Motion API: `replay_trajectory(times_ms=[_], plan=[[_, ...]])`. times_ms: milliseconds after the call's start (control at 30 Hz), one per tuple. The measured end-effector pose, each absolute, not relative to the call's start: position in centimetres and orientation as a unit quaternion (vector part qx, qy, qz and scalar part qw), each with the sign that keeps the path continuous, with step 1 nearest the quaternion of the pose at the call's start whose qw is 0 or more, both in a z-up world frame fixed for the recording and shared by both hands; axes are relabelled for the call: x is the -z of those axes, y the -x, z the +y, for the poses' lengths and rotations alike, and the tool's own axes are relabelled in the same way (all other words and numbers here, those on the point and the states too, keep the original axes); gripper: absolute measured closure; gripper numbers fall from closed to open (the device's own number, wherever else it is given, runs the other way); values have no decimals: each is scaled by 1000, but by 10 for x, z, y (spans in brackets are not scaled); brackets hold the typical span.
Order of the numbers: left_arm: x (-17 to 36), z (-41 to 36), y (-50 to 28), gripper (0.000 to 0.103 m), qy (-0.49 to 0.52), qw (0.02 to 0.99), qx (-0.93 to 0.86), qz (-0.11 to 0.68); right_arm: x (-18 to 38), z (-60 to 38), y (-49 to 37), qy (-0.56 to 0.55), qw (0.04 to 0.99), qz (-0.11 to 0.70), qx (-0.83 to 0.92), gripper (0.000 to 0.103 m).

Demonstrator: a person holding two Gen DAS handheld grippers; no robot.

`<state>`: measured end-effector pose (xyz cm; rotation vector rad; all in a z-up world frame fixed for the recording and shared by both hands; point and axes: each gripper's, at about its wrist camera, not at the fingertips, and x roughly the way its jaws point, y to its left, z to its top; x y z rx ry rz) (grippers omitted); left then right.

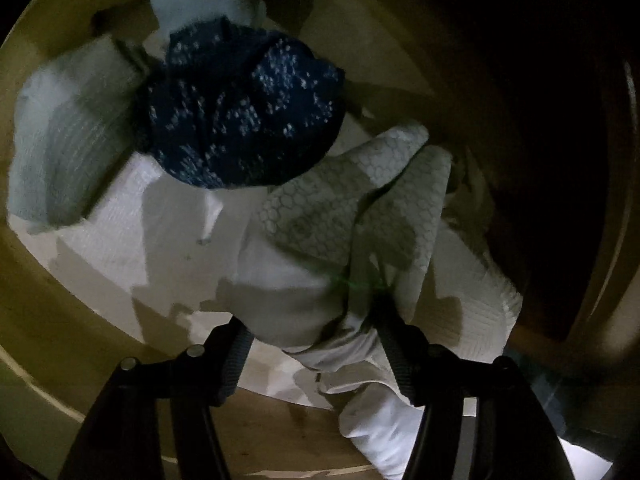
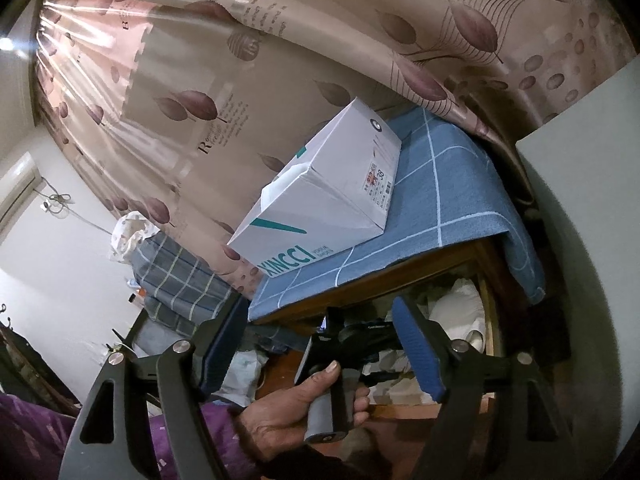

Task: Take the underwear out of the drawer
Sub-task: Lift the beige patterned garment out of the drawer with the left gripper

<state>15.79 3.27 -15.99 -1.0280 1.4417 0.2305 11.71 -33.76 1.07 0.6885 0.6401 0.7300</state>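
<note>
Dim wooden drawer [image 1: 60, 320] interior fills the left wrist view, packed with folded garments. White underwear with a honeycomb print [image 1: 344, 208] lies on the pile, its long axis running from lower left to upper right, rounded end toward the upper right, with a crease along its length. A dark blue speckled garment [image 1: 244, 108] sits just beside it, upper left. Left gripper [image 1: 316, 344] jaws stand apart, straddling white cloth [image 1: 280, 292] below the underwear; no press on it is evident. Right gripper [image 2: 320, 348] jaws are open and empty, facing a shoebox [image 2: 320, 184] on a blue checked cloth [image 2: 448, 200]. A hand [image 2: 296, 408] holds the other tool's grip.
</note>
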Motion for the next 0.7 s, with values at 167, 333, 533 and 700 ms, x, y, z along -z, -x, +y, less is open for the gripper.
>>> replay_trajectory(times_ms=[167, 333, 533, 700], plan=[[168, 34, -162, 79, 470, 620, -60, 625, -10, -337, -118, -326, 827, 304, -342, 30], [160, 29, -166, 86, 439, 644, -51, 624, -9, -340, -119, -332, 827, 303, -337, 30], [139, 34, -153, 86, 460, 663, -18, 590, -8, -341, -120, -328, 832, 305, -327, 30], [112, 41, -137, 86, 469, 675, -9, 570, -9, -336, -121, -307, 841, 315, -316, 30]])
